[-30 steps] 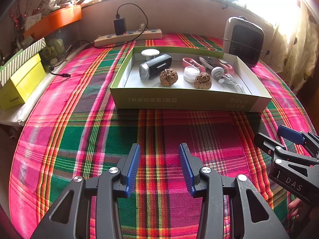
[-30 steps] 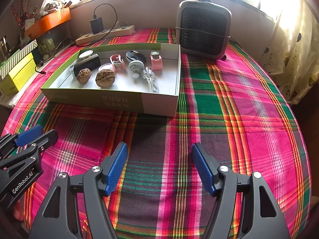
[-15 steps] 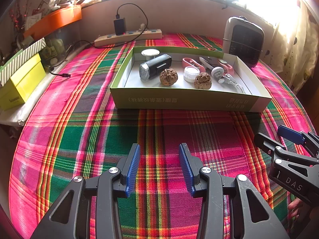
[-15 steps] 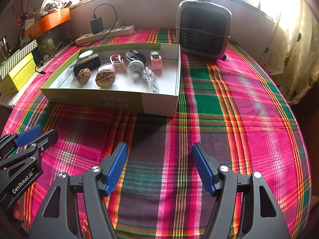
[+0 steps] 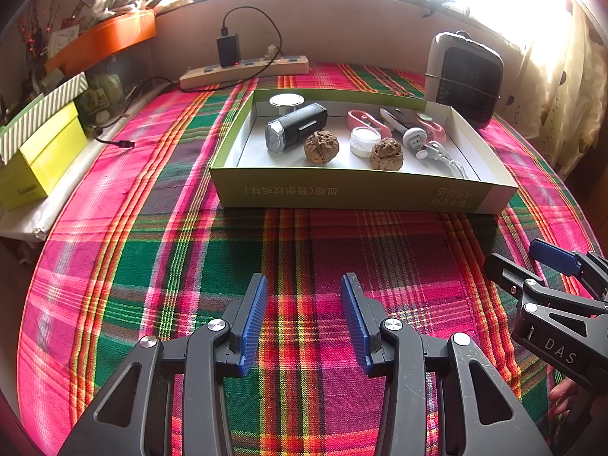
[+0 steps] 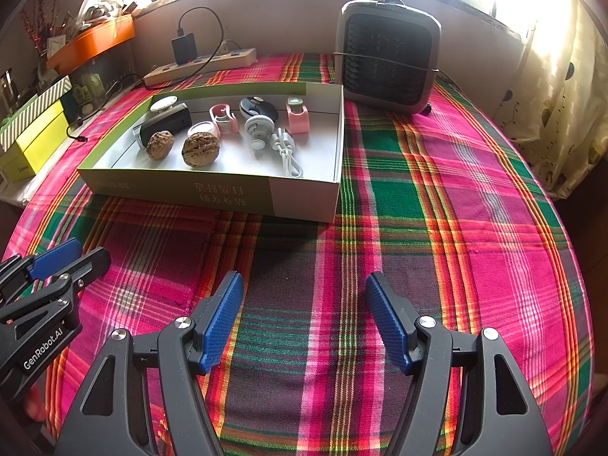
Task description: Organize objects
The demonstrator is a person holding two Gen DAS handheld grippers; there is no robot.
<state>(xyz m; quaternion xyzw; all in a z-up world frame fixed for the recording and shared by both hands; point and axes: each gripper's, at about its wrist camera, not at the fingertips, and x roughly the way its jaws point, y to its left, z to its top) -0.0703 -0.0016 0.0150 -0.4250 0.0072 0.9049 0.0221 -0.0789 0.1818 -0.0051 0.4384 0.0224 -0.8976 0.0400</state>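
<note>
— Lettering is showing on both tools: "DAS" in white on the right gripper (image 5: pixel 532 262) as it is poking in at the edge of the left camera's view, and "GenRobot.AI" on the left gripper (image 6: pixel 68 254) in the right camera's view. Is the box (image 5: pixel 361 193) carrying any print?

— Chinese characters are running along its green front wall, upside down from here; I am not managing to read them. The yellow carton (image 5: pixel 41 159) off to the left is bearing small dark print too, too tiny to make out.

— Where is the box sitting against the grippers?

— Well ahead of both, and neither is touching it. The left gripper (image 5: pixel 304 292) is hovering with its blue pads moderately apart and nothing between them; the right gripper (image 6: pixel 304 288) is standing wider, likewise empty. Inside the box two walnuts (image 5: pixel 321 147) are lying near the front, beside a black flashlight (image 5: pixel 296 131), a small white jar (image 5: pixel 364 141), pink clips (image 6: pixel 297 116) and a white earphone with its cable (image 6: pixel 283 148).

— And the setting?

— A pink, green and red plaid cloth (image 6: pixel 437 228) is covering the round table. A grey heater (image 6: pixel 387 60) is standing just behind the box's right corner, a power strip (image 5: pixel 243 70) is lying along the wall, and sunlight is glaring through the windows.
</note>
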